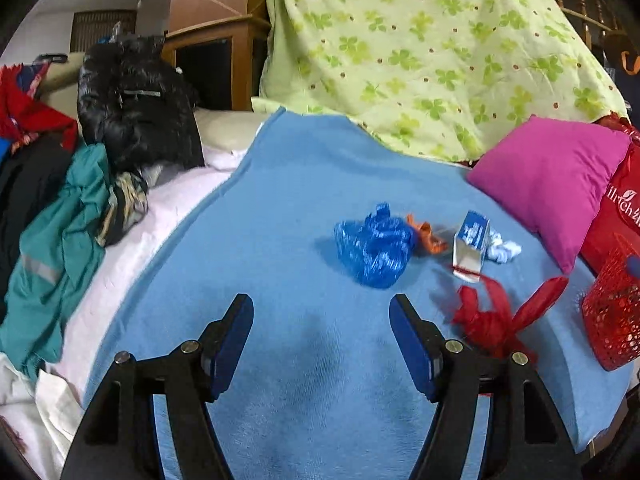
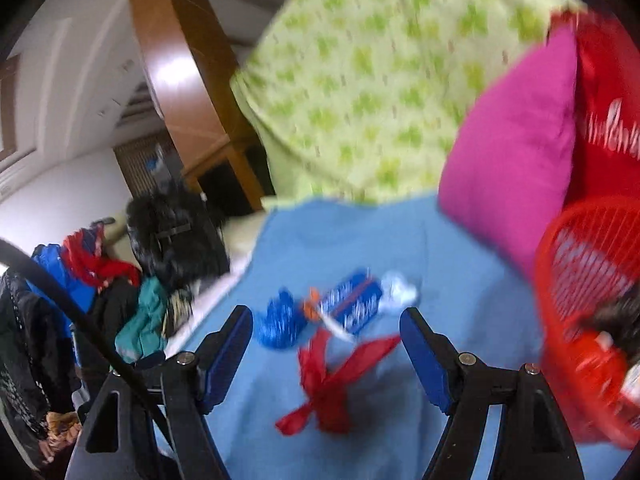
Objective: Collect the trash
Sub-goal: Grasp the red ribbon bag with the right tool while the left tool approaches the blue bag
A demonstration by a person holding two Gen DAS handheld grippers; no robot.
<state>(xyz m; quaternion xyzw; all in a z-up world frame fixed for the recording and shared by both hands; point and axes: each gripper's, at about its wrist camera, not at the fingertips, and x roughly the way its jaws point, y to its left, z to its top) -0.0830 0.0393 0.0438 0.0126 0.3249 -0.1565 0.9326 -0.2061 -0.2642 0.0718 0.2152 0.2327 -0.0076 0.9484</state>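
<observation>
1. A blue blanket (image 1: 304, 200) covers the bed, with a green clover-print sheet (image 1: 420, 52) heaped behind it.
2. A magenta pillow (image 1: 552, 180) lies at the right edge, beside a red mesh basket (image 1: 612, 320).
3. The left gripper (image 1: 322, 336) and right gripper (image 2: 326, 344) both gape wide, holding nothing.
4. Trash lies mid-blanket: a crumpled blue plastic bag (image 1: 374, 246), a blue-and-white carton (image 1: 472, 246), a knotted red plastic bag (image 2: 328, 396), crumpled white paper (image 1: 504, 250) and an orange scrap (image 1: 426, 234).

A matt, soft blue cloth (image 1: 304, 208) spreads mid-frame; the blue bag (image 1: 374, 246) is glossy crinkled plastic, the red basket (image 1: 612, 312) at right perforated plastic.
</observation>
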